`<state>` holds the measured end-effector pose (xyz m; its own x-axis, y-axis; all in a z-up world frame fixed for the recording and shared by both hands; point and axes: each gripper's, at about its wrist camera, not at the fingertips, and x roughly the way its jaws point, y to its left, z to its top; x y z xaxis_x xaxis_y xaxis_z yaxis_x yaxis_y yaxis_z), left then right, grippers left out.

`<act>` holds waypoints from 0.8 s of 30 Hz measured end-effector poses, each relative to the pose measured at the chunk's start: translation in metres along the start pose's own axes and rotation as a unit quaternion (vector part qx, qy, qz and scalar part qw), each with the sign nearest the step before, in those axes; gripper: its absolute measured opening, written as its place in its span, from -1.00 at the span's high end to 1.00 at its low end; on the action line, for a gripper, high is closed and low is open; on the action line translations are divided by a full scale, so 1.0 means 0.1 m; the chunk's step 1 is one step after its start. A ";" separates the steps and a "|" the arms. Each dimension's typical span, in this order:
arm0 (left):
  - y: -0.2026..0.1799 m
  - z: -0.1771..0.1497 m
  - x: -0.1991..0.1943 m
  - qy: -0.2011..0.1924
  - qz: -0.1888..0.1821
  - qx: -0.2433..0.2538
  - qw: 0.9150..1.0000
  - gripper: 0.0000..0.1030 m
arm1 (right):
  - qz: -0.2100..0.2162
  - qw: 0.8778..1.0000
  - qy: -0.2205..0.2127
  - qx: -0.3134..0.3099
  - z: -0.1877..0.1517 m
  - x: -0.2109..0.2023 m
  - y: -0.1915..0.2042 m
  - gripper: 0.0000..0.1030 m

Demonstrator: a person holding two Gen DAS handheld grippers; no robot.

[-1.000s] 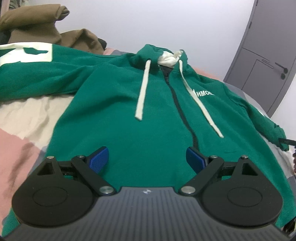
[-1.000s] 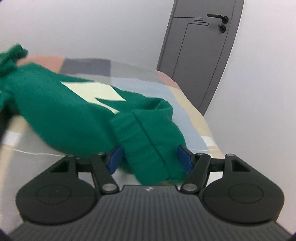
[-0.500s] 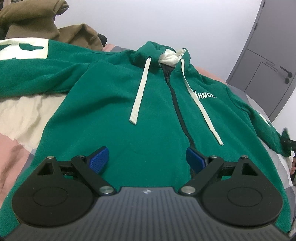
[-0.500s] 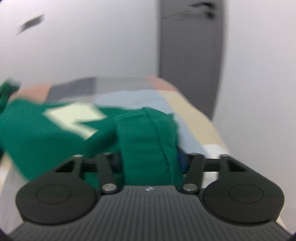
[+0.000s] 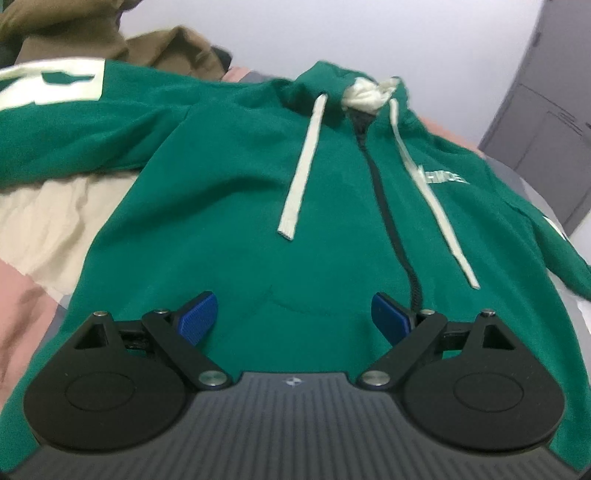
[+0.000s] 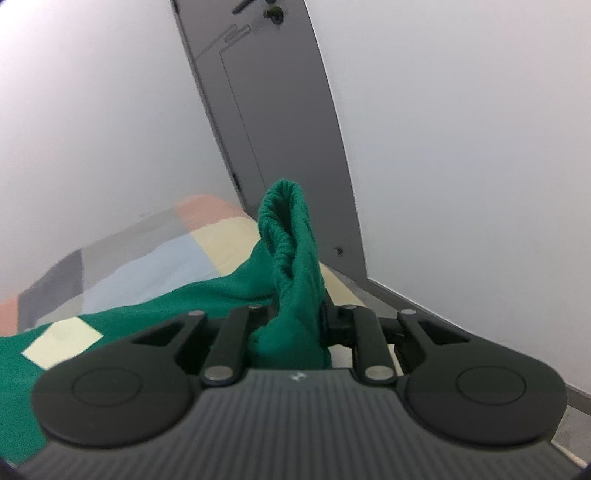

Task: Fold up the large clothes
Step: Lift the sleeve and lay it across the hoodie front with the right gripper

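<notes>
- Spread front-up across a bed [image 5: 55, 221], a green zip hoodie [image 5: 229, 206] is seen from the left wrist camera, its hood end lying farthest from the lens and its hem nearest.
- Two white drawstrings [image 5: 301, 173] are laid down the chest on either side of a dark zipper [image 5: 384, 206], and white lettering, too blurred to read, is printed on the chest just beside the right-hand drawstring.
- One sleeve, marked with a large white patch [image 5: 51, 88], is stretched out to the picture's left; brown clothing [image 5: 92, 33] is piled behind it against the wall.
- The left gripper [image 5: 293, 317] is held wide apart over the hoodie's lower front, with nothing pinched between its blue pads [image 5: 195, 317].
- In the right wrist view, the jaws of the right gripper [image 6: 291, 321] are closing on the hoodie's ribbed cuff [image 6: 291, 251], which is already pinched between them and stands up beyond the fingers.
- The rest of that sleeve, bearing a pale yellow patch [image 6: 62, 341], is trailed off to the picture's left over the bed's bedcover [image 6: 147, 258] of pastel blocks.
- A grey door [image 6: 266, 110] is set in the white wall behind the raised cuff.
</notes>
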<state>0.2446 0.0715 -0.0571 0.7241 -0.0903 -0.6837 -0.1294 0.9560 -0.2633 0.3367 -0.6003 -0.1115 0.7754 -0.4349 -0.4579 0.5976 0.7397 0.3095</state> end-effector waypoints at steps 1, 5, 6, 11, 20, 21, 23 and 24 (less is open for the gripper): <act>0.02 0.03 0.04 0.003 0.006 -0.009 1.000 -0.79 | -0.008 1.000 0.002 -0.010 0.00 0.02 0.05 0.62; 0.01 0.13 0.12 -0.007 0.034 0.004 0.999 -0.79 | -0.002 1.000 -0.010 -0.003 0.13 -0.09 0.11 0.62; 0.01 0.17 0.10 -0.016 0.041 0.005 0.999 -0.79 | 0.000 1.000 -0.014 -0.005 0.19 -0.15 0.15 0.62; 0.12 0.37 -0.14 -0.040 0.005 -0.052 0.998 -0.79 | 0.052 0.997 -0.058 -0.009 0.57 -0.67 0.48 0.62; 0.06 0.36 -0.74 -0.126 -0.029 -0.032 0.991 -0.80 | 0.203 0.968 -0.134 -0.062 1.04 -2.23 1.63 0.62; 0.07 0.34 -0.78 -0.129 -0.033 -0.036 0.991 -0.80 | 0.218 0.963 -0.140 -0.072 1.04 -2.41 1.77 0.62; 0.15 0.28 -0.85 -0.130 -0.046 -0.045 0.989 -0.80 | 0.250 0.952 -0.148 -0.094 1.00 -2.80 2.07 0.62; 0.19 0.24 -0.88 -0.134 -0.049 -0.045 0.989 -0.80 | 0.263 0.948 -0.150 -0.102 0.96 -2.96 2.21 0.62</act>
<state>0.1947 0.1042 0.0148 0.8878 -0.0923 -0.4508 -0.1009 0.9168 -0.3864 0.2584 -0.3578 0.1726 0.9965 -0.0820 -0.0184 0.0840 0.9654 0.2467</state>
